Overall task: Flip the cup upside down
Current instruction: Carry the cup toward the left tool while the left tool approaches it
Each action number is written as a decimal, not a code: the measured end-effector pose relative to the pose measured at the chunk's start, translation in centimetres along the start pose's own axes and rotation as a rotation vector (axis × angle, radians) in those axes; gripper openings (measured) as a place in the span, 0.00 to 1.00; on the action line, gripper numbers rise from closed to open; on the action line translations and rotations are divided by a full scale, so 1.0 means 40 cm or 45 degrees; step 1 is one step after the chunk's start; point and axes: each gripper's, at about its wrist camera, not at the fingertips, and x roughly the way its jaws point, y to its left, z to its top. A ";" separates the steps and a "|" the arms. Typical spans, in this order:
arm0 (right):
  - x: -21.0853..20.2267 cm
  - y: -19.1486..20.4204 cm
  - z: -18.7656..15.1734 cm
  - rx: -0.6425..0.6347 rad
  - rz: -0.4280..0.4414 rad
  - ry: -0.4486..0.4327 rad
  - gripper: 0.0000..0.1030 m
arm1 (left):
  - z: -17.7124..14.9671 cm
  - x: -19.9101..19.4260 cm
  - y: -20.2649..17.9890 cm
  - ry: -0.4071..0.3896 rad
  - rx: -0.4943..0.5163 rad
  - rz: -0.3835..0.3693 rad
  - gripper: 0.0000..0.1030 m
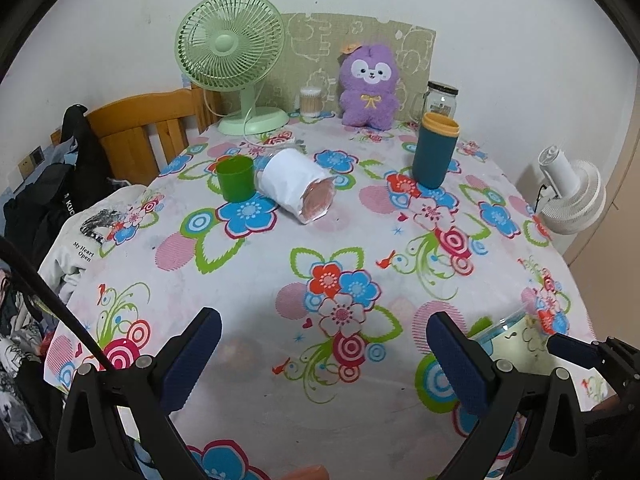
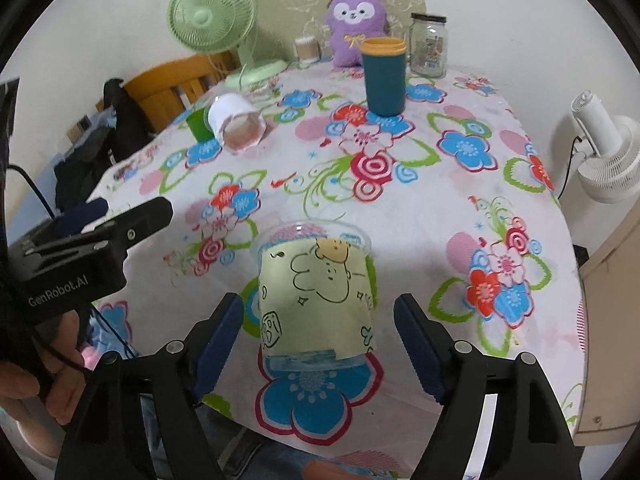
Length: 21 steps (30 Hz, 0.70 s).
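Meanwhile both tools, left [image 1: 324,354] and right [image 2: 319,340], gape empty; one cartoon cup [image 2: 316,300] stands between the right's fingers.

Black tool [image 2: 320,344] with blue pads [image 2: 218,344], silver screws, white "GenRobot.AI" lettering.

Your left wrist camera rides low over the near edge of the table [image 1: 248,396] and faces across it toward the far wall, its own fingers [image 1: 192,360] filling the bottom of the view. Your right wrist camera looks the same way from a little further right, close behind the cup [image 2: 316,300], which stands between its fingers [image 2: 218,340]. Both views share the green fan [image 1: 230,44], the purple plush [image 1: 370,88], the teal tumbler [image 1: 434,150] and the white roll [image 1: 294,184]. The left view catches what seems to be that cup [image 1: 520,338] at its lower right, partly hidden.
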 end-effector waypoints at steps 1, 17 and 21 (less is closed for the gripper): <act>-0.010 -0.006 0.001 0.003 0.001 -0.010 0.78 | 0.003 -0.004 -0.004 -0.003 -0.001 -0.004 1.00; -0.148 -0.195 -0.061 0.106 -0.127 -0.112 0.79 | 0.007 -0.044 -0.203 0.023 0.086 -0.143 1.00; -0.157 -0.251 -0.085 0.152 -0.148 -0.112 0.79 | 0.005 -0.036 -0.258 0.033 0.106 -0.155 1.00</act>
